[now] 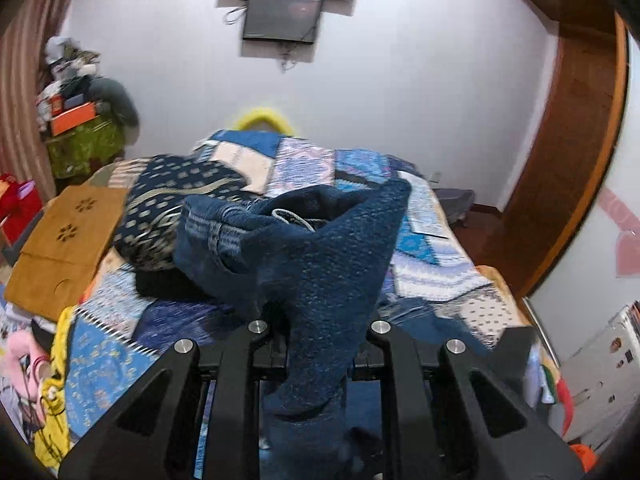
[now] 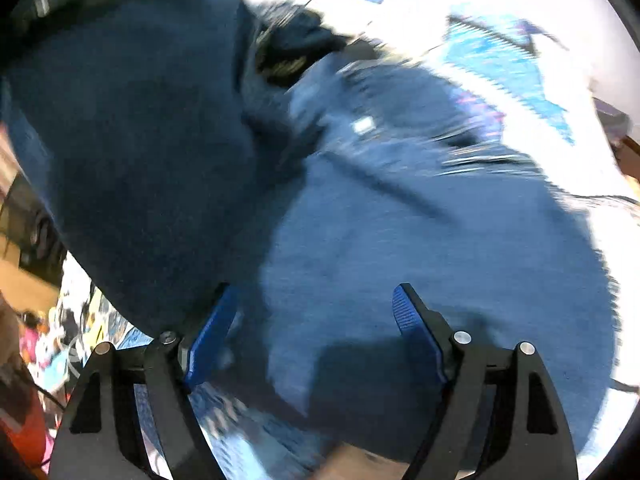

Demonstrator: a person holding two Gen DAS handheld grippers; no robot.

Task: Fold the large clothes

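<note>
A large dark blue knitted garment (image 1: 320,264) hangs bunched above a bed covered by a blue patchwork quilt (image 1: 436,256). My left gripper (image 1: 316,332) is shut on the garment, whose cloth drapes over and hides the fingertips. In the right wrist view the same blue garment (image 2: 400,248) fills most of the blurred frame. My right gripper (image 2: 312,320) is open, its blue pads (image 2: 412,320) spread wide just over the cloth, holding nothing.
A navy patterned cloth (image 1: 172,204) lies on the bed behind the garment. A tan cardboard box (image 1: 60,248) sits at the bed's left edge. A cluttered pile (image 1: 84,112) stands far left, a wooden wardrobe (image 1: 572,128) on the right, a wall screen (image 1: 284,16) above.
</note>
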